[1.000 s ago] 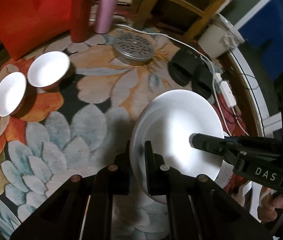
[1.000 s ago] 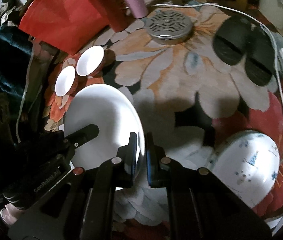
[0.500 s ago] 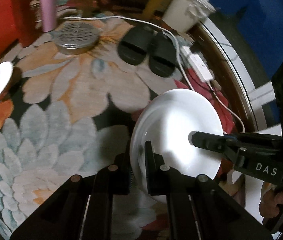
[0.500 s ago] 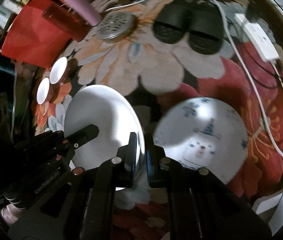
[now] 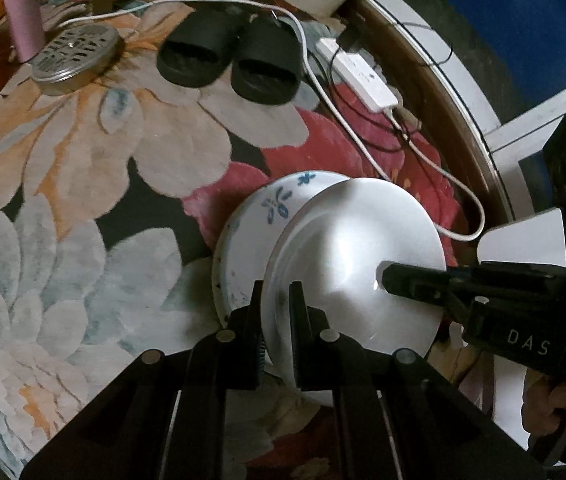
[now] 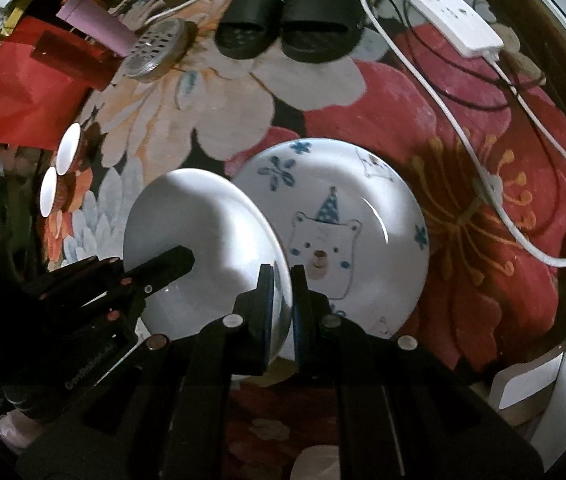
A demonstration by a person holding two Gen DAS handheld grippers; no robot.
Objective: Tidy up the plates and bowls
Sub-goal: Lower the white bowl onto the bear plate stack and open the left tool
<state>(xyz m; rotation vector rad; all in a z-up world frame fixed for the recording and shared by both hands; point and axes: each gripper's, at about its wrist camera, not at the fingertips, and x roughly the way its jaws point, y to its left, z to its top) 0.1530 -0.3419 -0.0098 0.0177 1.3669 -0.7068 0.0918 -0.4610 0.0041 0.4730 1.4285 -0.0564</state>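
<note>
Floral rug (image 5: 83, 280) below; white plate (image 5: 355, 256) clamped between both grippers' fingers (image 5: 297, 312).

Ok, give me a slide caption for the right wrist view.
Both claws grip a plain white plate on edge beside a bear-print plate on the floral rug.

Open flowered carpet (image 5: 95, 200) lies free to the left of the bear-printed white plate (image 6: 347, 232). Beyond it, a pair of black slippers (image 5: 231, 60) and a round perforated metal lid (image 5: 75, 58) block the way; a white cable (image 6: 483, 168) and white power strip (image 6: 447, 26) crowd the right.
</note>
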